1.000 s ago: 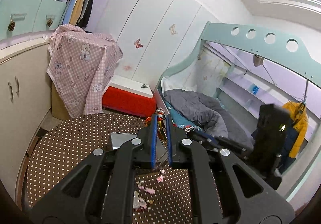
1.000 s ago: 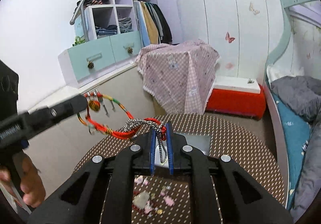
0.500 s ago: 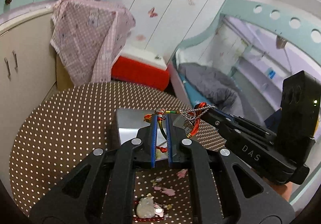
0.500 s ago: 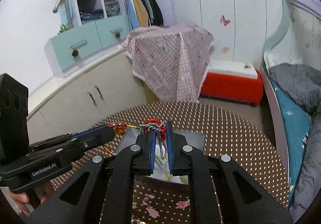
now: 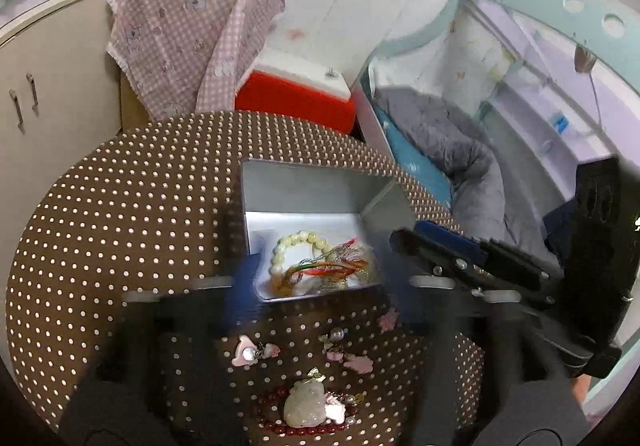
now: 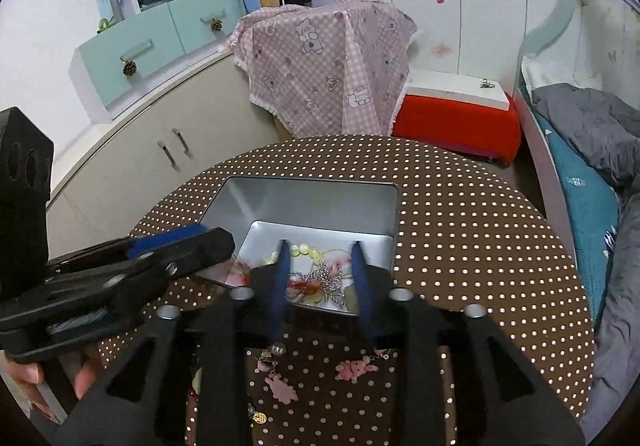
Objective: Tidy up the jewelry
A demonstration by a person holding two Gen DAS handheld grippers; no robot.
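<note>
A silver tin box stands open on the polka-dot table. Inside it lie a pale bead bracelet, a red cord bracelet and a silver chain. My left gripper is blurred over the box's near edge; its jaws are opening wide and nothing is held. My right gripper hangs just above the cord and chain, with its jaws opening and its blue pads clear of them.
Loose pieces lie on the brown dotted table in front of the box: pink charms, a pearl, and a pale pendant on dark red beads. A person's hand holds the left tool. A bed lies to the right.
Both grippers came down over the tin box and opened. The red cord bracelet and silver chain, held stretched between them before, now lie inside the box.
</note>
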